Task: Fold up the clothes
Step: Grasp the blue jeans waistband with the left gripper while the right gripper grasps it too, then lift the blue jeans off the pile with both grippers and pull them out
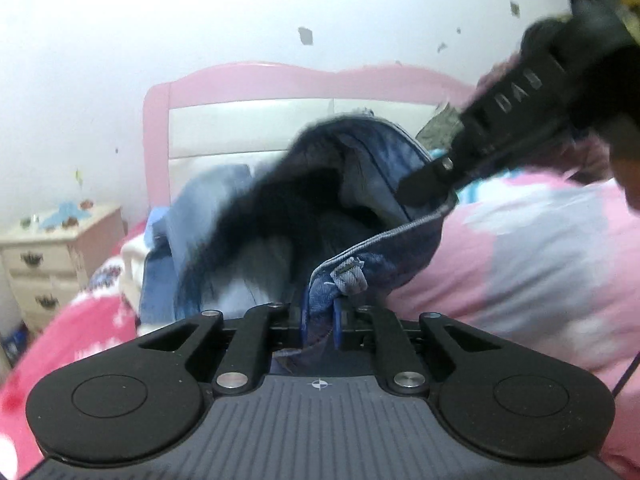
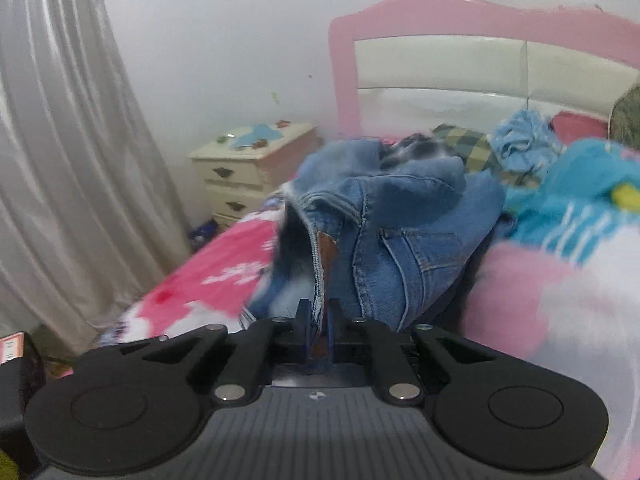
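**Left wrist view: both tools clamped on a pair of jeans above the bed**

Left wrist view showed the left tool (image 1: 320,322) closed on a bunched edge of the blue jeans (image 1: 360,184), the denim pinched between its two fingers with a belt loop and a seamed hem sitting just above the pads. From there the cloth rose up and away from the tool toward the upper right, where the right tool (image 1: 424,184), seen from the side, pressed into the same seamed edge. The stretch of hem between the two tools ran as a slanted line, low at the left tool and higher at the right one. The rest of the garment billowed behind in a blurred dark-and-pale mass, so how its legs hung could not be told.

In the right wrist view the right tool (image 2: 318,322) was likewise closed on denim: the waistband of the jeans (image 2: 380,220) ran straight up from between the fingers, with a brown leather patch (image 2: 326,252) just beside the stitched edge. The seat and a back pocket lay to the right of the tool, the body of the garment heaped ahead of it and leaning away toward the headboard.

Under and around the jeans lay a pink, white and blue blanket (image 2: 540,300) covering the bed. More clothes (image 2: 520,140) were piled further back against the pink headboard (image 2: 440,16). A cream nightstand (image 2: 248,168) stood to the left of the bed, beside a pale curtain (image 2: 60,160).
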`<state>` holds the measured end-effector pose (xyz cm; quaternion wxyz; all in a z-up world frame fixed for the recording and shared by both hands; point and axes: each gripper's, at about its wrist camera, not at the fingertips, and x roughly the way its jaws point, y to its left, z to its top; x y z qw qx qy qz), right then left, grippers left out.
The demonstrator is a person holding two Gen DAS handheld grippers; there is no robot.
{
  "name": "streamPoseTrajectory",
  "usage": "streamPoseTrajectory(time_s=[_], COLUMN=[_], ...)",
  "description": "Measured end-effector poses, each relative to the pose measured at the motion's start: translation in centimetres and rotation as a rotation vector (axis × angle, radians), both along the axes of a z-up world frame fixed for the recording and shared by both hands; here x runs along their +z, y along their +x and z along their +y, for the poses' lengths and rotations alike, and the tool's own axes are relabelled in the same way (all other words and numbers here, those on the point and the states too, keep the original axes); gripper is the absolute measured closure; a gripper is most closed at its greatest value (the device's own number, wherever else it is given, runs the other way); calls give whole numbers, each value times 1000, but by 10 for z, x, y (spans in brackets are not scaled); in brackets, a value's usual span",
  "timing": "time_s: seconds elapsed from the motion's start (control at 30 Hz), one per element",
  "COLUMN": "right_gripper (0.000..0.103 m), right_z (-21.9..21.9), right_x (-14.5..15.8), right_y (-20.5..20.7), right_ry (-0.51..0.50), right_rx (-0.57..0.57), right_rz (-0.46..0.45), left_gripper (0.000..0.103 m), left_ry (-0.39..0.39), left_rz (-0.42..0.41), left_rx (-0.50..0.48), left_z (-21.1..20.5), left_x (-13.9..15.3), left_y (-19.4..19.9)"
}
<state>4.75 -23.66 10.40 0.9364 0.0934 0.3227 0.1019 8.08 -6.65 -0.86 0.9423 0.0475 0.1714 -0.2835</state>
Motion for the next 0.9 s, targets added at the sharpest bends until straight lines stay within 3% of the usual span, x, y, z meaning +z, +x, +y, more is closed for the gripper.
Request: streamPoseTrajectory(time_s=[0.2,0.3,0.4,0.47,0.57,0.6,0.7,0.8,0.9], right_gripper=[94,94,94,94,93,92,86,70,54], right_z=[38,58,76,83,87,84,75,88,115], right_x=[-7,-30,-73,-106,-141,-145,-131,-103,-86], right_y=[-112,-164,-199,-212,-236,-243,-258,-271,-262], right_ry=[149,206,164,85,-153,-223,-340,-458,-532], right_rx=[39,66,77,68,49,49,37,101,193], right_rz=[79,163,243,299,343,356,358,266,152], left_gripper=[94,94,92,84,81,80,65,58,44], left_ry=[-54,17,115,215,310,304,216,99,6], left_rz=[136,187,301,348,403,421,480,504,508], left_rx=[-10,-31,-67,-116,-149,-144,-95,14,129], left_z=[57,81,87,81,69,70,80,98,109], left_x=[4,-11,-43,-73,-99,-100,-95,-87,-86], left_y=[-114,-167,-200,-217,-230,-231,-219,-195,-165])
